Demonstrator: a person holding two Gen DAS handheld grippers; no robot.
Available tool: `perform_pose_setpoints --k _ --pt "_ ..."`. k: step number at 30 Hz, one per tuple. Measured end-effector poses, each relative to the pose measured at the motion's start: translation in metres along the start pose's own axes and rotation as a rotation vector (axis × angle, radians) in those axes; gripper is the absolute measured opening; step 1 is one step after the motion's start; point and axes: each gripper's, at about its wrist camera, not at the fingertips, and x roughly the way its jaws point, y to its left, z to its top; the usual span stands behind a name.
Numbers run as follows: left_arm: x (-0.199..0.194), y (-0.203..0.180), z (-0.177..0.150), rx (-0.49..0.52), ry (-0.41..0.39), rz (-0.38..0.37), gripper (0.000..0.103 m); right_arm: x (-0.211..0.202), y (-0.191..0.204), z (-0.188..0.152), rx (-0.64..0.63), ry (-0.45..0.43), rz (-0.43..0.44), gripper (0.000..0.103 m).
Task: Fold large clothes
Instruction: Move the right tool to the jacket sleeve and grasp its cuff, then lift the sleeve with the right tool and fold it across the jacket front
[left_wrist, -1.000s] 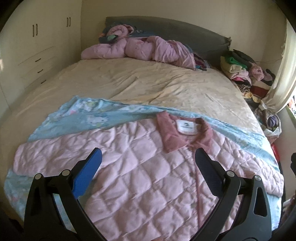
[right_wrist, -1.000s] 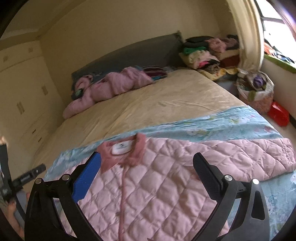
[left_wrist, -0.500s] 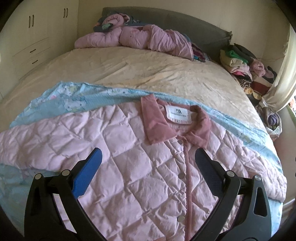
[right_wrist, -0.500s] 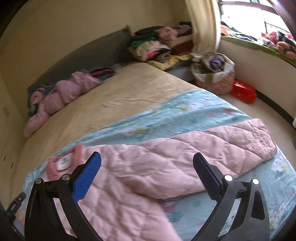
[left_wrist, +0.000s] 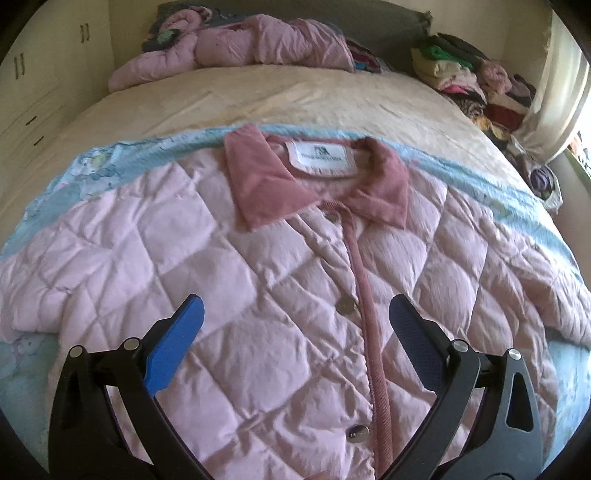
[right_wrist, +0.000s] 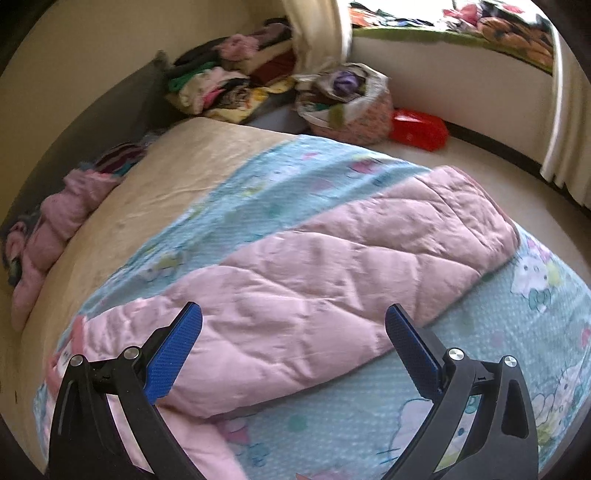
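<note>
Spread flat, front up, over a light-blue cartoon-print sheet (left_wrist: 92, 166) on the beige bed (left_wrist: 295, 92): pink quilted snap-front jacket (left_wrist: 258, 295). Above its chest, left claw (left_wrist: 295, 317), fingers wide apart, gripping nothing. Over its outstretched sleeve (right_wrist: 369, 251), right claw (right_wrist: 293, 319), likewise spread and empty.

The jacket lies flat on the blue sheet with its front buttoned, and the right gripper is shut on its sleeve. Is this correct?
Not quite. The jacket does lie buttoned on the blue sheet, but the right gripper is open: in the right wrist view its fingers stand wide apart over the sleeve and hold nothing.
</note>
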Motion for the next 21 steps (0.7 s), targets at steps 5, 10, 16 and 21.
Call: perform_pose_setpoints --k 5,10,16,21 --pt "0.011 -0.004 -0.007 0.042 0.016 -0.002 0.094 0.022 -0.03 -0.005 0.096 0.047 -0.061 0.099" --pt "0.018 0.002 -0.007 0.052 0.031 0.016 0.094 0.042 -0.068 -0.003 0.227 0.075 -0.105 0.099" --pt "0.016 0.016 -0.003 0.016 0.025 0.02 0.094 0.071 -0.114 0.003 0.433 0.101 -0.028 0.099" --pt "0.012 0.031 0.001 -0.027 0.037 0.023 0.094 0.077 -0.129 0.011 0.468 0.043 0.019 0.093"
